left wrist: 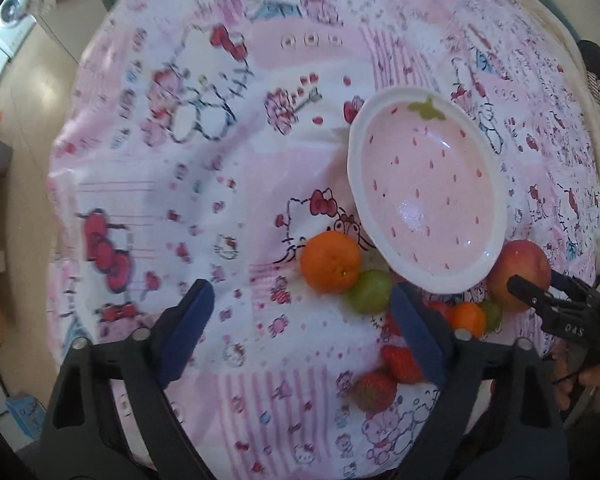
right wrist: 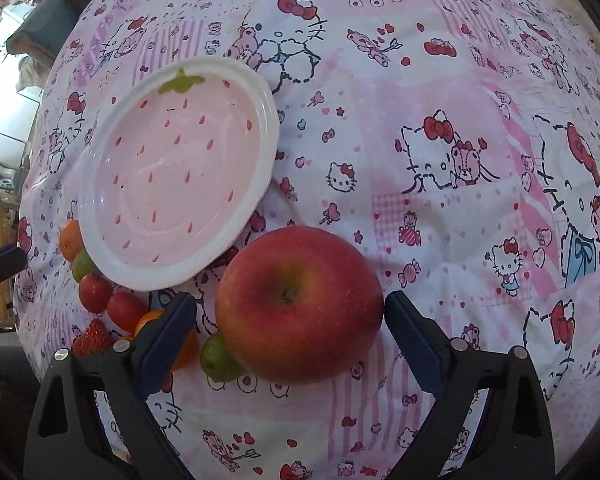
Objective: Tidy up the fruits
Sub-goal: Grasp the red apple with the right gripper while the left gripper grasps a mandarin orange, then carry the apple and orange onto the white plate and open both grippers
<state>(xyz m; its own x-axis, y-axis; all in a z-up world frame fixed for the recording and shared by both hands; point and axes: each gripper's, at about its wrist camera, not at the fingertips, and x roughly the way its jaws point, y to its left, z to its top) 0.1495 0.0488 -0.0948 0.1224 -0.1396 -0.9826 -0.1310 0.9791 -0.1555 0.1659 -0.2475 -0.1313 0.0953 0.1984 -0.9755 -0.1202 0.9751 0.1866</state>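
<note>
A pink strawberry-patterned plate (left wrist: 428,196) (right wrist: 176,184) lies empty on the cloth. Fruits lie along its near rim: an orange (left wrist: 330,263), a green fruit (left wrist: 369,291), a small orange (left wrist: 466,318), strawberries (left wrist: 374,392), and a red apple (left wrist: 520,274) (right wrist: 298,306). In the right wrist view two small red fruits (right wrist: 110,300), a strawberry (right wrist: 92,340) and a green fruit (right wrist: 218,358) lie left of the apple. My left gripper (left wrist: 300,300) is open and empty above the cloth. My right gripper (right wrist: 290,312) is open with its pads either side of the apple; the right pad (right wrist: 410,336) is at its skin.
A pink cartoon-print cloth (left wrist: 220,160) (right wrist: 440,140) covers the surface. A floor and a white appliance (left wrist: 12,20) lie beyond its left edge. The right gripper's fingers (left wrist: 540,300) show at the apple in the left wrist view.
</note>
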